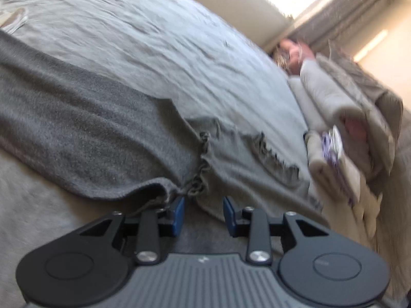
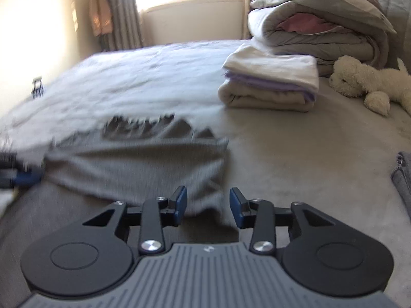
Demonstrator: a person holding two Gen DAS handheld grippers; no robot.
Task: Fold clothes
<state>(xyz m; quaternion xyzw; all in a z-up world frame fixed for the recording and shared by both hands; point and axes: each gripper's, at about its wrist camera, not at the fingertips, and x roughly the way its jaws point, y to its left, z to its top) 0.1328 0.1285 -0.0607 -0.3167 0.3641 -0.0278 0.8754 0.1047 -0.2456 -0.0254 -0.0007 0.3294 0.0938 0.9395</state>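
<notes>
A dark grey knitted cloth [image 1: 84,128] with a fringed edge [image 1: 203,164] lies folded flat on the bed. In the left wrist view my left gripper [image 1: 203,206] sits at the cloth's near corner with its jaws apart. One blue pad [image 1: 179,208] is beside the hem, and nothing is pinched. The right wrist view shows the same cloth [image 2: 138,164] spread ahead. My right gripper [image 2: 208,199] is open just over its near right corner, the pads clear of the fabric. The left gripper [image 2: 20,177] appears blurred at the cloth's left edge.
A stack of folded towels [image 2: 269,84] sits on the light grey bedsheet [image 2: 295,154], with a rolled duvet [image 2: 321,25] behind it and a cream plush toy [image 2: 372,82] to its right. Another grey garment [image 2: 403,177] lies at the right edge. The window and curtains are beyond.
</notes>
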